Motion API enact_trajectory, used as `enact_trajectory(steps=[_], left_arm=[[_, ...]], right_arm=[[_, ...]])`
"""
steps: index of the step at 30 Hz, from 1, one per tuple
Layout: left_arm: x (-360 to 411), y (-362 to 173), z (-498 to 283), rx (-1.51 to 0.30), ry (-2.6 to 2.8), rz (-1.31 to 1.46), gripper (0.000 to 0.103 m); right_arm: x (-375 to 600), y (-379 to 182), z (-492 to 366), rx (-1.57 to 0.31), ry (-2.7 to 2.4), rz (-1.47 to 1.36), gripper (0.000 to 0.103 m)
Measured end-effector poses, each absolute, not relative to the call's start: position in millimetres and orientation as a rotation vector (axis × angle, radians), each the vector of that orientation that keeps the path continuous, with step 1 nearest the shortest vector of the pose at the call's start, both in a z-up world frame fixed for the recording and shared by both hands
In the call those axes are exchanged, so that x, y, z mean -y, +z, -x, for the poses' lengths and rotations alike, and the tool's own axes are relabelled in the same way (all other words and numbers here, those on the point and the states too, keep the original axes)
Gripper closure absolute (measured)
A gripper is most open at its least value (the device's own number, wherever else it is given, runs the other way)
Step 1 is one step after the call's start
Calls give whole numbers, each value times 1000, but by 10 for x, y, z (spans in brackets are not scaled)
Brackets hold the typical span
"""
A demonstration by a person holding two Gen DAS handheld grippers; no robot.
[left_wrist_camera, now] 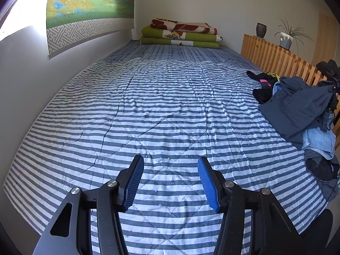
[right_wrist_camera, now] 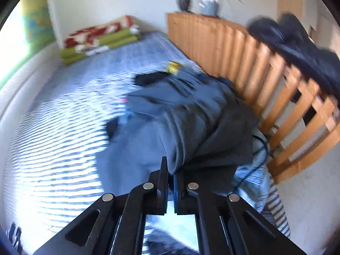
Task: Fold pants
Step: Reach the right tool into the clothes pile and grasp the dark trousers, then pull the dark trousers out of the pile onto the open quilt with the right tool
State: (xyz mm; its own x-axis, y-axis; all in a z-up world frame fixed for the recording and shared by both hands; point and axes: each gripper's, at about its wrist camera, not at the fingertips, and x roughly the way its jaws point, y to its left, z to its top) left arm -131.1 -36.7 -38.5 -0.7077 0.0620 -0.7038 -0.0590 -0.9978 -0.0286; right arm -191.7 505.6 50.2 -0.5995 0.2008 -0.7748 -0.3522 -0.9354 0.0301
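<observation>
Right gripper (right_wrist_camera: 171, 170) fingers pinch dark blue pants (right_wrist_camera: 191, 116) fabric bunched ahead; left gripper (left_wrist_camera: 170, 165) fingers spread, empty, above striped bed (left_wrist_camera: 159, 106).

There are no words, numbers or signs to read in either view. The wall hanging (left_wrist_camera: 89, 6) above the bed shows only a painted picture and a grey pattern along its bottom edge, no letters. The folded blankets (left_wrist_camera: 180, 34) at the far end of the bed have shapes on them, not writing. The white plant pot (left_wrist_camera: 285, 40) on the wooden rail has a small dark patch, too small to read. The right wrist view is too blurred.
</observation>
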Motion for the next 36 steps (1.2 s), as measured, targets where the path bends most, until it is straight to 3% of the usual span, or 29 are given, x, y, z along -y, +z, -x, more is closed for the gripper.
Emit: enact_trajectory(steps=[4, 9, 14, 17, 19, 21, 24, 28, 33, 36], left_arm=[[519, -332, 1182, 16, 2865, 1160, 50], [816, -286, 1054, 98, 2921, 1166, 50], [1120, -258, 882, 143, 2966, 1184, 50], [1270, -243, 783, 123, 2992, 1195, 50], [1322, -255, 751, 105, 3000, 1202, 50], [1353, -285, 763, 105, 2997, 1215, 50], [1293, -363, 825, 113, 2967, 1232, 50], [1037, -489, 946, 82, 2902, 1243, 50], [675, -606, 1095, 56, 2840, 1260, 50], [481, -629, 1165, 35, 2817, 1264, 50]], right_arm=[[-4506, 816, 1833, -326, 2724, 1207, 100], [-3393, 1144, 1904, -226, 2970, 1230, 100], [-1946, 837, 2186, -96, 3143, 1405, 99], [-1381, 457, 2290, 14, 3136, 1582, 91], [-1294, 267, 2284, 45, 3103, 1632, 69], [-1460, 160, 2238, 32, 3060, 1628, 60], [-2070, 60, 2158, -34, 2951, 1572, 59], [-3385, -70, 1938, -92, 2681, 1406, 48], [-4957, -119, 1632, -160, 2321, 1265, 47], [-5498, -136, 1613, -231, 2228, 1238, 38]])
